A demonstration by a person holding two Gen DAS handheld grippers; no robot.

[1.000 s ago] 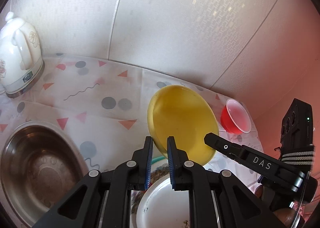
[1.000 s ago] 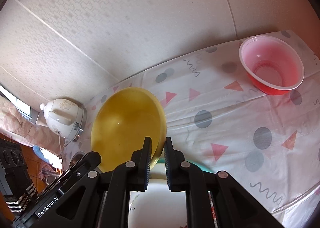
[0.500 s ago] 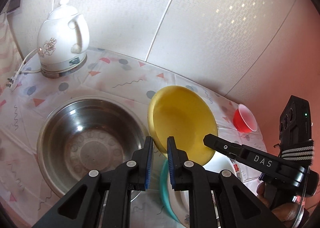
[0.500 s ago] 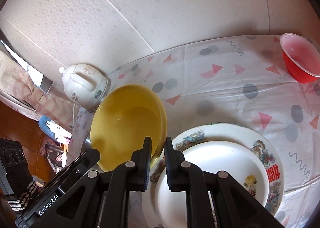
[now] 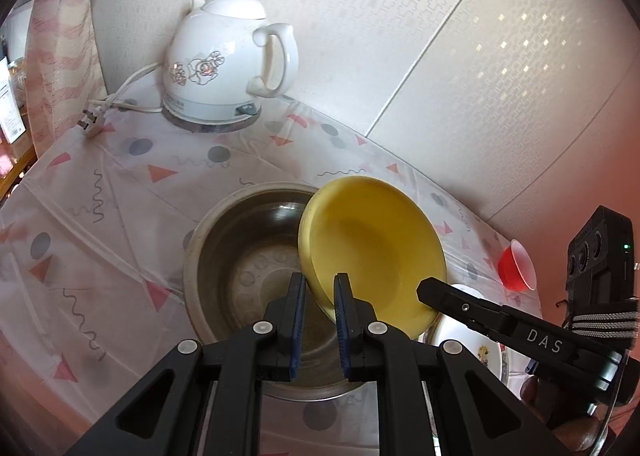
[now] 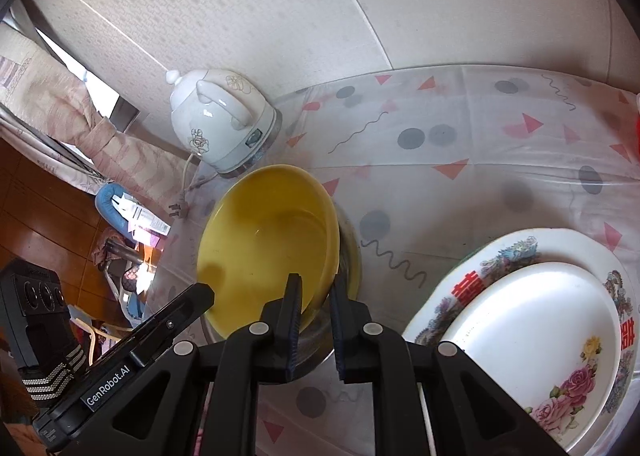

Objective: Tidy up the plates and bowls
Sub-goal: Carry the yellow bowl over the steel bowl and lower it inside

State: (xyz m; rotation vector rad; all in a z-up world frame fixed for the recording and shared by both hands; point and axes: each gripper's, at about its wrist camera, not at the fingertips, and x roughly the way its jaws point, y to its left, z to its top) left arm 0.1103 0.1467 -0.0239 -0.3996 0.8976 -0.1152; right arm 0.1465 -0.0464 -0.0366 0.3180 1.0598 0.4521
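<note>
White letters "DAS" printed on the black right gripper (image 5: pixel 430 290), seen from the left wrist. "GenRobot.AI" in white on the black left gripper (image 6: pixel 202 294), seen from the right wrist. Red Chinese double-happiness characters on the rim of the flowered plate (image 6: pixel 472 288).

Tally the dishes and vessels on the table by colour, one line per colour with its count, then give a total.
Yellow: 1, the yellow bowl held by both grippers
Silver: 1, the steel basin
Red: 1, the red cup
White: 3, the kettle, the patterned plate and the white plate on it
Total: 6
</note>
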